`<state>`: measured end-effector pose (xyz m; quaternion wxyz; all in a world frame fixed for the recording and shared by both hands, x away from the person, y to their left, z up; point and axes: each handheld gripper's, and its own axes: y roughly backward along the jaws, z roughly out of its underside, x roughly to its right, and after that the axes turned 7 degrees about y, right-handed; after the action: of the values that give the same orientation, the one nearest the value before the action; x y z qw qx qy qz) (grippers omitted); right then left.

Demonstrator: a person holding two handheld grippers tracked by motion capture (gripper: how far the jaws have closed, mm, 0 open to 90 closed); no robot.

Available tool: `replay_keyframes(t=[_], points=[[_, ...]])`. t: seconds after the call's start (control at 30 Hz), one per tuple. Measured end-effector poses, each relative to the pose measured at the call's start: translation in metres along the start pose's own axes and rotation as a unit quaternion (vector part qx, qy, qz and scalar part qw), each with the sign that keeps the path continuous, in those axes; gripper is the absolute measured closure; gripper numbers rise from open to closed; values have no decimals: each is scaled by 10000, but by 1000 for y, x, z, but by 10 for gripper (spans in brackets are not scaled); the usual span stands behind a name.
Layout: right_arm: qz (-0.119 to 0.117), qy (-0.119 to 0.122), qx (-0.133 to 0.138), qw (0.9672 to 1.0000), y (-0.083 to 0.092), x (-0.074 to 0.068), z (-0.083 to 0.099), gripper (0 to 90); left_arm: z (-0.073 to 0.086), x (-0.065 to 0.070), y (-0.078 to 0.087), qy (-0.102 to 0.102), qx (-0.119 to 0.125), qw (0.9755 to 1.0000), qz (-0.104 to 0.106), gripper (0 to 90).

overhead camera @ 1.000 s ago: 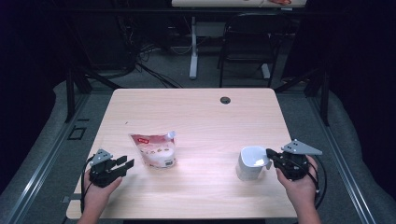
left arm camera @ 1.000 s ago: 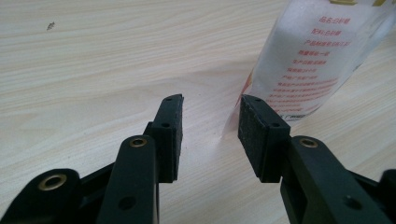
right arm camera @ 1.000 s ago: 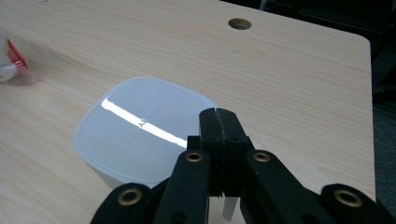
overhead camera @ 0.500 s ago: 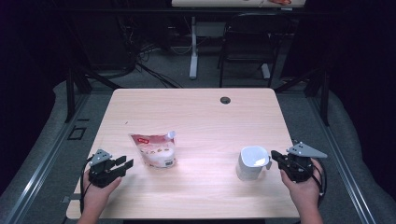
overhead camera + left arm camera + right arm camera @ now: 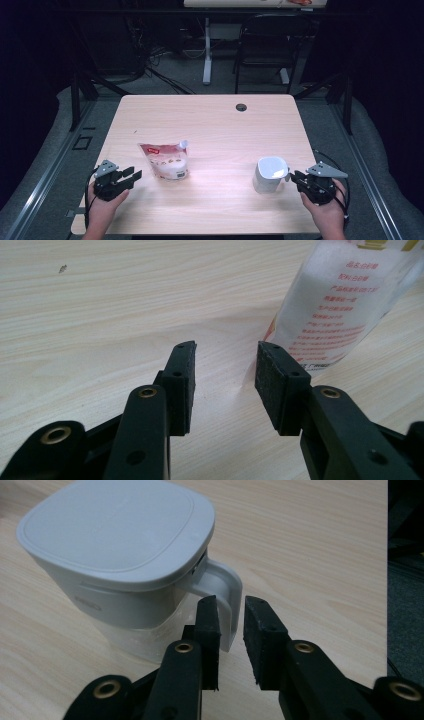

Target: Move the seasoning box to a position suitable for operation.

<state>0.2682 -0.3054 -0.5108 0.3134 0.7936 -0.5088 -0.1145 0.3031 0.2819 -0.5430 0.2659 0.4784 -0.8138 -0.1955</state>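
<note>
R gripper (image 5: 231, 605) had its jaws just opening, parted round the handle of the white jug (image 5: 270, 175) at near right; L gripper (image 5: 225, 371) apart, empty, pouch (image 5: 335, 305) just beyond.

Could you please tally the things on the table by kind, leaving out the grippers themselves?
Pouches: 1, the printed pouch
Jugs: 1, the white lidded jug
Total: 2
</note>
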Motion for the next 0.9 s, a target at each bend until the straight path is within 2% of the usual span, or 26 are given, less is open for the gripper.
replay_keyframes(t=[0.2, 0.33, 0.43, 0.53, 0.67, 0.9], points=[[16, 19, -109, 9999, -10, -2, 2, 673, 0, -1, 0, 17, -19, 10000, -3, 602], [-1, 106, -192, 9998, -21, -4, 3, 669, -1, -1, 1, 19, -5, 10000, -5, 602], [9, 178, -196, 9996, -25, -5, 3, 686, -1, -1, 1, 14, -7, 10000, -2, 603], [72, 245, -262, 9993, -30, -7, 1, 758, 0, -2, 0, 29, 36, 10000, 0, 602], [165, 232, -213, 9994, -32, -7, 2, 834, 0, -2, 0, 31, 30, 10000, -25, 602], [101, 320, -141, 9993, -32, -11, 0, 838, 0, -1, 1, 30, 40, 10000, -38, 602]])
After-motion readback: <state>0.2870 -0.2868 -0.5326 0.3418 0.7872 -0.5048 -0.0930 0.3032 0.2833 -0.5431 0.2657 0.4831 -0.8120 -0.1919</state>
